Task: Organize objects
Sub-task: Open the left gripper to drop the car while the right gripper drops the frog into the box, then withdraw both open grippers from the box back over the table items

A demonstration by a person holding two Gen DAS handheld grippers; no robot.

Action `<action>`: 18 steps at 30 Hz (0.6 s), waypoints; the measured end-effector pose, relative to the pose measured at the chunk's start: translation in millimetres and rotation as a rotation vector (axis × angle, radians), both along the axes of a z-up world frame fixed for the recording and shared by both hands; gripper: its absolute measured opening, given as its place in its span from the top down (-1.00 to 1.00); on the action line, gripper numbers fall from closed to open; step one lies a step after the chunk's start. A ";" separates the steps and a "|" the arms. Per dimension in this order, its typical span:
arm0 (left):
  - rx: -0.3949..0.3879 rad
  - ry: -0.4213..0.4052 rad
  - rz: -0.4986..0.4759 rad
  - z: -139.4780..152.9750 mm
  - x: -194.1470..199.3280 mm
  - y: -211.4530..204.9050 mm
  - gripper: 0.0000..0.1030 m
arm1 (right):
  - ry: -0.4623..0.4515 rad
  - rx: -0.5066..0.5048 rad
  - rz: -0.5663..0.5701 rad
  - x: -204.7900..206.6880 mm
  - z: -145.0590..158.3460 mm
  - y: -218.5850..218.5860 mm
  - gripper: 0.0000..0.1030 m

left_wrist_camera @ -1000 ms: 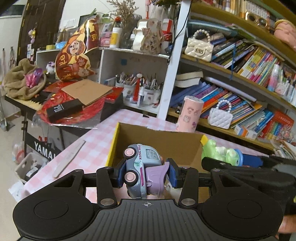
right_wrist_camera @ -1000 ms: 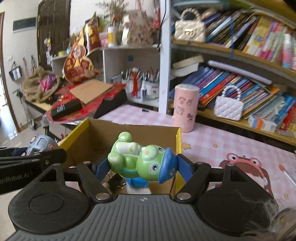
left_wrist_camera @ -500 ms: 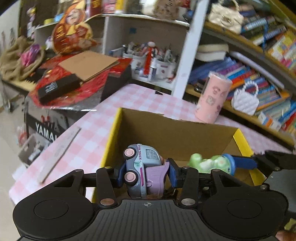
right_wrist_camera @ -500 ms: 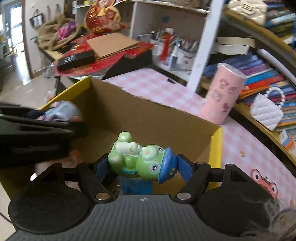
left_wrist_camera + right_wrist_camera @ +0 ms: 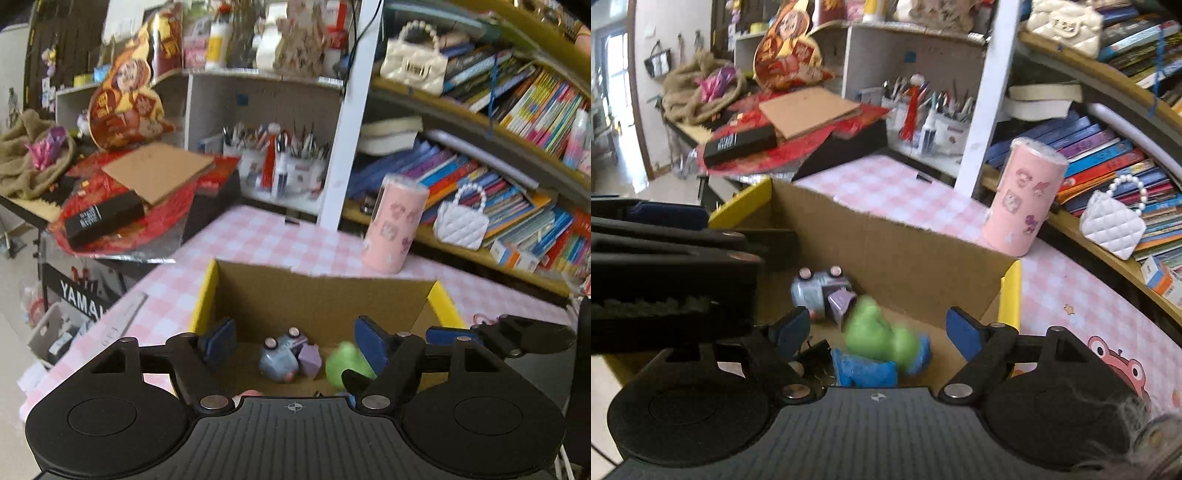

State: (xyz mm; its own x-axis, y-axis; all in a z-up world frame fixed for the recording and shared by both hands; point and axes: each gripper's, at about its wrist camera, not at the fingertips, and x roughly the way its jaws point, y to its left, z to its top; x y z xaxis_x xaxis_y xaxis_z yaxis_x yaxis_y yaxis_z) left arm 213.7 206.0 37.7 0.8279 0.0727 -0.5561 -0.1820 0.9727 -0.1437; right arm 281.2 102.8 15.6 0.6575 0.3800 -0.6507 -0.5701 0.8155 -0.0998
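Note:
An open cardboard box [image 5: 317, 295] with yellow flaps stands on the pink checked table; it also shows in the right wrist view [image 5: 905, 254]. Inside lie a grey and purple toy truck [image 5: 280, 356] [image 5: 822, 290] and a green frog toy [image 5: 341, 363] [image 5: 879, 332], blurred, beside a blue item [image 5: 864, 371]. My left gripper [image 5: 295, 341] is open and empty above the box. My right gripper [image 5: 875, 332] is open and empty above the box, right of the left one.
A pink cylinder [image 5: 393, 225] [image 5: 1021, 195] stands on the table behind the box. Bookshelves with books and small handbags [image 5: 461, 218] fill the back right. Pen holders [image 5: 280, 162] sit on a shelf behind. A cluttered keyboard stand [image 5: 103, 210] is at left.
Both grippers opened and let go of their toys. The truck and the frog dropped into the box. Both grippers lifted and drew back a little.

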 end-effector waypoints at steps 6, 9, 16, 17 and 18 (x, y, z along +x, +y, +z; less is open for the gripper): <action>0.006 -0.087 0.027 23.3 -36.3 -1.2 -0.48 | -0.060 0.070 -0.037 -30.6 26.4 -15.4 -0.55; 0.027 -0.122 0.030 31.2 -57.3 -3.1 -0.55 | -0.085 0.099 -0.050 -51.5 38.2 -22.3 -0.55; 0.018 -0.155 0.033 37.3 -107.2 -0.6 -0.61 | -0.096 0.129 -0.056 -104.3 48.4 -34.2 -0.55; 0.017 -0.152 0.034 36.3 -114.4 0.2 -0.61 | -0.091 0.131 -0.057 -112.3 47.5 -35.1 -0.55; 0.016 -0.148 0.037 34.9 -121.3 0.4 -0.61 | -0.086 0.131 -0.058 -120.1 46.0 -36.3 -0.55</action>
